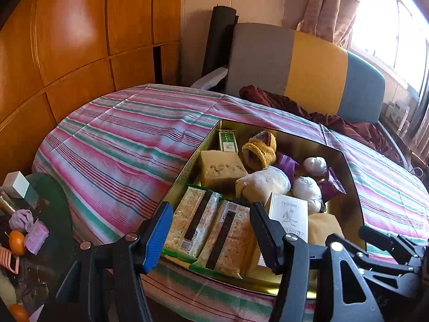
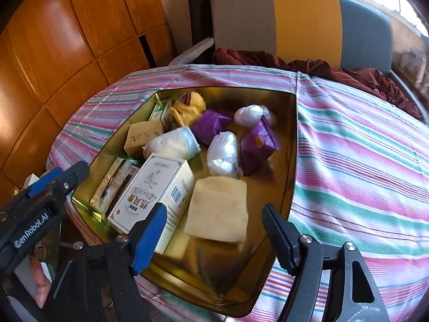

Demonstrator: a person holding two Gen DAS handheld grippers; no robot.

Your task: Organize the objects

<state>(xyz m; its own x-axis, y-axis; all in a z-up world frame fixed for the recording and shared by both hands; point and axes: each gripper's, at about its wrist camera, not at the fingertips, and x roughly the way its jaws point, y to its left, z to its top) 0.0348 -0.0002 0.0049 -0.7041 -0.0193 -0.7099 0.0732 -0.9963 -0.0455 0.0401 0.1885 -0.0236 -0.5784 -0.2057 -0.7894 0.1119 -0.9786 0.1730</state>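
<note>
Gold tin [image 2: 291, 145] holds two sponges [image 2: 217, 211], two purple packets [image 2: 257, 145], two cracker packs [image 1: 187, 222]; both the left gripper [image 1: 210, 234] and right gripper [image 2: 214, 237] gape empty.

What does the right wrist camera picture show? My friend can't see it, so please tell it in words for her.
A gold tin tray sits on a striped cloth, full of things: a white box, a yellow sponge, purple packets and clear bags. The right gripper hangs open just above the sponge, holding nothing.
</note>
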